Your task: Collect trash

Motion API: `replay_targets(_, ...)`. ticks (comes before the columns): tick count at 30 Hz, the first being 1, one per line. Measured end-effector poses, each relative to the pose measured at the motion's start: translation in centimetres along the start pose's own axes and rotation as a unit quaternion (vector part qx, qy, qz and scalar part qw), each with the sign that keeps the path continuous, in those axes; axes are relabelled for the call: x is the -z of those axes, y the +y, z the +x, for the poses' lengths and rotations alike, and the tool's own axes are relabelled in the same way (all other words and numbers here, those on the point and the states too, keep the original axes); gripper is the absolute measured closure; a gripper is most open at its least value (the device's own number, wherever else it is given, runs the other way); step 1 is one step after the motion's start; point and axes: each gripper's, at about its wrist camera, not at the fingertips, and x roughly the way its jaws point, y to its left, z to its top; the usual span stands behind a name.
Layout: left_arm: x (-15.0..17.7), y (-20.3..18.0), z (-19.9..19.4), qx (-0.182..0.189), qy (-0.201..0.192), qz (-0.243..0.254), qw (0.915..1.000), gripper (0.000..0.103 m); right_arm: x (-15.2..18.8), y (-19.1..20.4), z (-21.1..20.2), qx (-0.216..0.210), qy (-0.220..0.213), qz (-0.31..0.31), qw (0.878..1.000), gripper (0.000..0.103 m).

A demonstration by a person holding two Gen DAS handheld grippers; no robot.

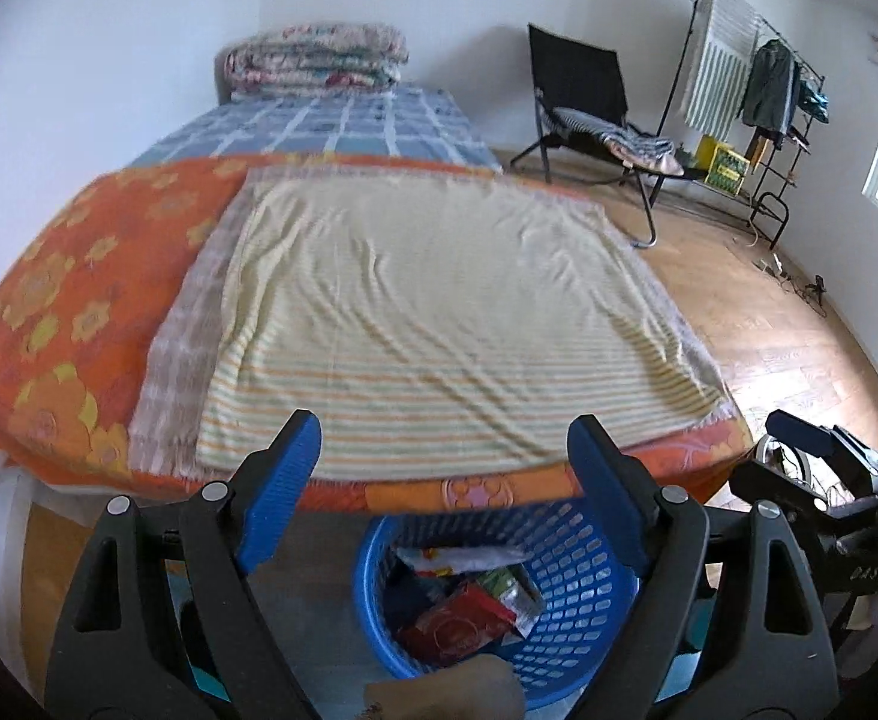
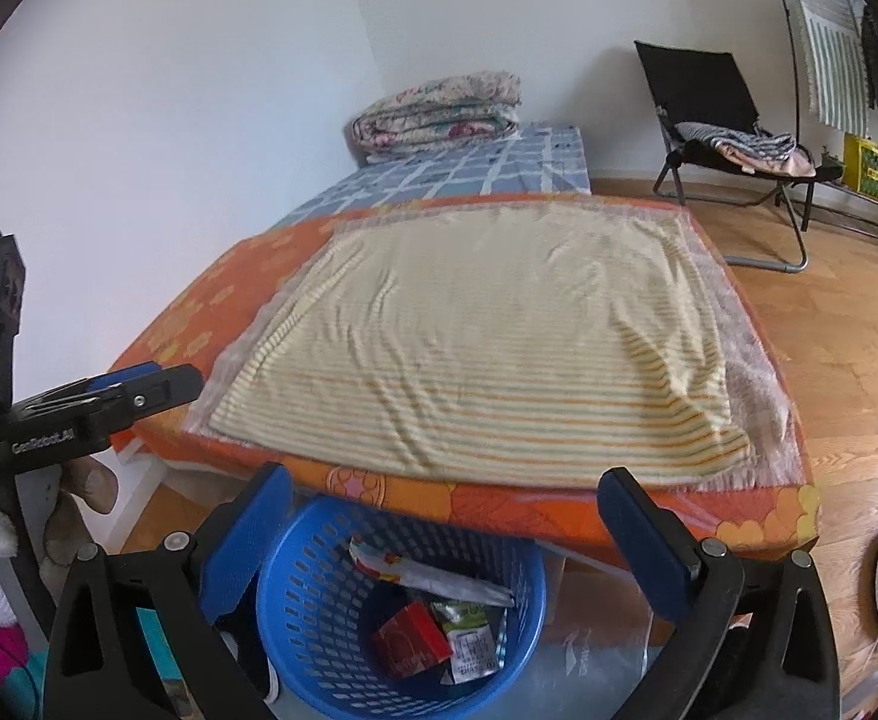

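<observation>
A blue perforated basket stands on the floor at the foot of the bed and also shows in the right wrist view. In it lie a red packet, a green and white wrapper and a white wrapper. My left gripper is open and empty, held above the basket by the bed edge. My right gripper is open and empty, also above the basket. The left gripper also shows at the left of the right wrist view.
The bed carries a striped cream towel on an orange flowered sheet, with folded quilts at the far end. A black folding chair and a clothes rack stand on the wooden floor to the right.
</observation>
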Motion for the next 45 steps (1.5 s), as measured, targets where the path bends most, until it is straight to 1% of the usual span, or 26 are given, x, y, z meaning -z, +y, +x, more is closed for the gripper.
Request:
replay_targets(4, -0.6, -1.0, -0.8, -0.003, -0.016, 0.017, 0.9997, 0.015, -0.9, -0.5, -0.8, 0.006, -0.018, 0.011, 1.000, 0.000)
replay_targets(6, -0.7, -1.3, -1.0, -0.003, -0.021, 0.019, 0.9996, 0.006, -1.0, -0.8, -1.1, 0.006, -0.024, 0.018, 1.000, 0.000)
replay_targets(7, -0.8, -1.4, -1.1, -0.003, -0.024, 0.019, 0.9995, 0.004, -1.2, -1.0, -1.3, 0.007, -0.026, 0.022, 0.999, 0.000)
replay_targets(14, -1.3, -2.0, -1.4, -0.012, -0.030, 0.011, 0.9994, 0.001, -1.6, -2.0, -1.8, 0.008, -0.036, 0.043, 0.998, 0.000)
replay_targets(19, -1.5, -2.1, -1.5, -0.013, -0.035, 0.004, 0.9993, 0.001, -1.6, -2.1, -1.9, 0.004, -0.038, 0.048, 0.998, 0.000)
replay_targets(31, -1.7, -2.0, -1.6, -0.008, -0.027, 0.000, 0.9996, 0.001, -1.9, -1.7, -1.7, -0.005, -0.036, 0.044, 0.998, 0.000)
replay_targets(45, -1.7, -1.9, -1.9, -0.008, -0.027, -0.007, 0.9996, 0.001, -1.6, -1.6, -1.8, -0.004, -0.038, 0.044, 0.998, 0.000)
